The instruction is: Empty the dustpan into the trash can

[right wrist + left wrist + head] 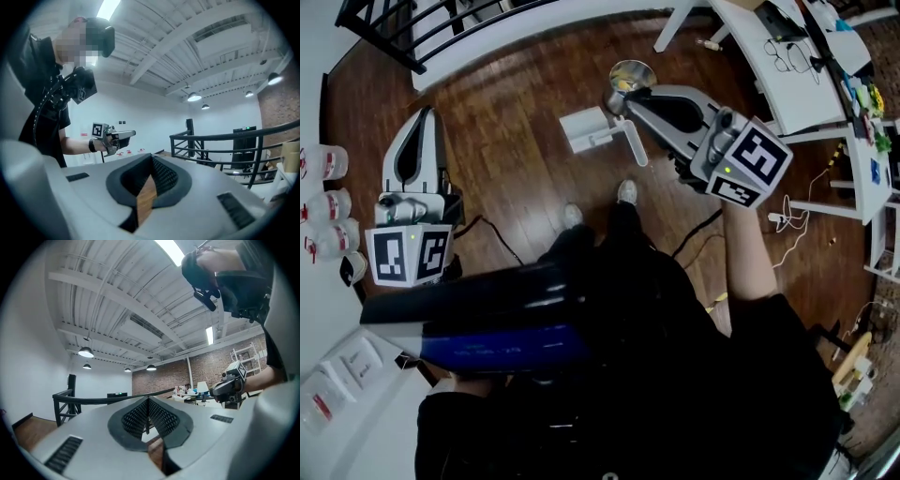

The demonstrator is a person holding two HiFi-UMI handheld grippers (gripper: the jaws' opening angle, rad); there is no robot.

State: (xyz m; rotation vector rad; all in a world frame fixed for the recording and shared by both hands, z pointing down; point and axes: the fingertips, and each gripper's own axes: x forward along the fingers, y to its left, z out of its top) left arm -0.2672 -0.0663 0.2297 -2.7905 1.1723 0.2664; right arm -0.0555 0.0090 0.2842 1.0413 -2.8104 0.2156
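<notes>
In the head view a white dustpan [587,127] lies flat on the wooden floor, its handle pointing right. A small shiny round trash can [630,75] stands just beyond it. My right gripper [630,99] is held up over the floor with its tips above the spot between can and dustpan handle; the jaws are shut with nothing in them [151,174]. My left gripper [425,116] is raised at the left, well apart from the dustpan, also shut and empty [147,414]. Each gripper view shows the other gripper [229,387] [115,137] held in the air.
A black railing [412,28] runs along the back left. A white table [787,66] with glasses and small items stands at the back right. Cables [787,225] trail over the floor on the right. Plastic cups [326,202] stand on a white surface at the left. My shoes [625,192] are near the dustpan.
</notes>
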